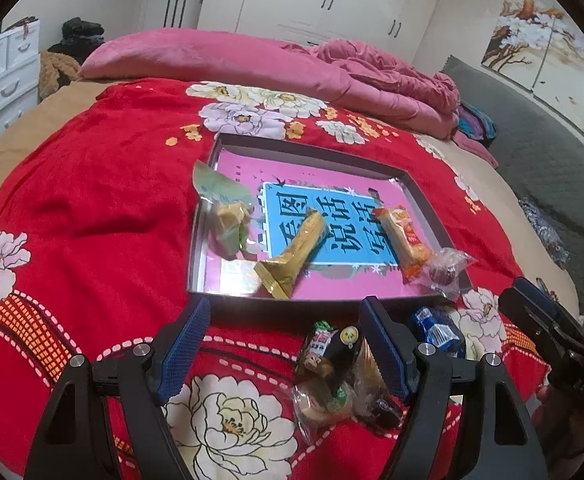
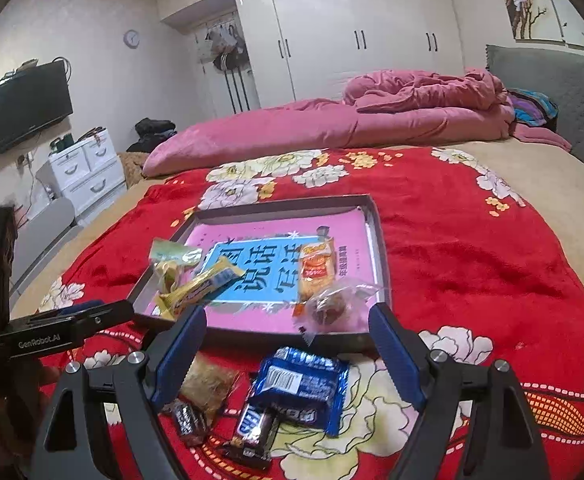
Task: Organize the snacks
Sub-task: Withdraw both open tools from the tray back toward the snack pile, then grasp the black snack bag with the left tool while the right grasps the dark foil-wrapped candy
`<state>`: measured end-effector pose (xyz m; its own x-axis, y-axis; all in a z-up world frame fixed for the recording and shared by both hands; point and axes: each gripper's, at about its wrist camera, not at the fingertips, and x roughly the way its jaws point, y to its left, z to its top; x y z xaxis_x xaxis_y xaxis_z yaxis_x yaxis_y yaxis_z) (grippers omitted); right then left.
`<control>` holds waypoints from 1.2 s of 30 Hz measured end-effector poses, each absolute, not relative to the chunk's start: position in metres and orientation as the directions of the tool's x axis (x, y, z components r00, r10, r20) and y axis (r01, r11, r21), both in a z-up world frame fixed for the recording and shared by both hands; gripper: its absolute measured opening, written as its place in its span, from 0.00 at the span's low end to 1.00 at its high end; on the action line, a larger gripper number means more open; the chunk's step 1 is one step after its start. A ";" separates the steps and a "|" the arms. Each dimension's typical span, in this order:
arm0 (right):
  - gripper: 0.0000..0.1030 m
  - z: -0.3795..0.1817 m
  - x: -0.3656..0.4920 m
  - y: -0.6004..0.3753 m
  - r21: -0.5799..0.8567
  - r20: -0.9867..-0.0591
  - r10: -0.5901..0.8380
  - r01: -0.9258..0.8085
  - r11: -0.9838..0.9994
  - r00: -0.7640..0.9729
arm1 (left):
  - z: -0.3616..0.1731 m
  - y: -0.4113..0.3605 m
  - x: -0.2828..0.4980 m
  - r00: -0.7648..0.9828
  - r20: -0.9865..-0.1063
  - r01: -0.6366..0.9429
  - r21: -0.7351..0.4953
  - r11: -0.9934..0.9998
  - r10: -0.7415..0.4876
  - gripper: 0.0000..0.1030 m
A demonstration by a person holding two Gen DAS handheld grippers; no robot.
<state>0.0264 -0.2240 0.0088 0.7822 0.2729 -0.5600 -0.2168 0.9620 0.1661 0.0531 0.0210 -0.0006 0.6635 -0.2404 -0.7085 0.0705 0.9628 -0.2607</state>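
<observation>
A shallow grey box (image 1: 206,216) (image 2: 375,216) with a pink and blue book cover inside lies on the red floral blanket. In it are a green-wrapped snack (image 1: 228,216) (image 2: 172,260), a yellow bar (image 1: 295,254) (image 2: 200,286), an orange packet (image 1: 405,238) (image 2: 316,270) and a clear-wrapped brown sweet (image 1: 443,268) (image 2: 327,308) on the near rim. My left gripper (image 1: 284,316) is open above loose snacks (image 1: 331,376) in front of the box. My right gripper (image 2: 288,324) is open above a blue packet (image 2: 303,384) (image 1: 437,330) and dark bars (image 2: 254,428).
A pink quilt (image 1: 252,64) (image 2: 331,128) is bunched at the far side of the bed. A grey headboard (image 2: 551,88) stands at right. White drawers (image 2: 88,168) and a wall TV (image 2: 24,104) are at left. White wardrobes (image 2: 351,28) line the back wall.
</observation>
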 end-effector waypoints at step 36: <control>0.46 -0.064 0.006 -0.141 0.123 -0.792 0.374 -0.473 0.872 0.483 | -0.017 0.020 0.045 0.571 -0.769 0.122 -0.267 0.956 -0.288 0.76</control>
<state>0.0060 -0.1406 -0.0637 0.4829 0.3736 -0.7920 -0.4735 0.8722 0.1227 0.0451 0.0202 -0.0171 0.5709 -0.2881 -0.7688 0.1222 0.9558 -0.2675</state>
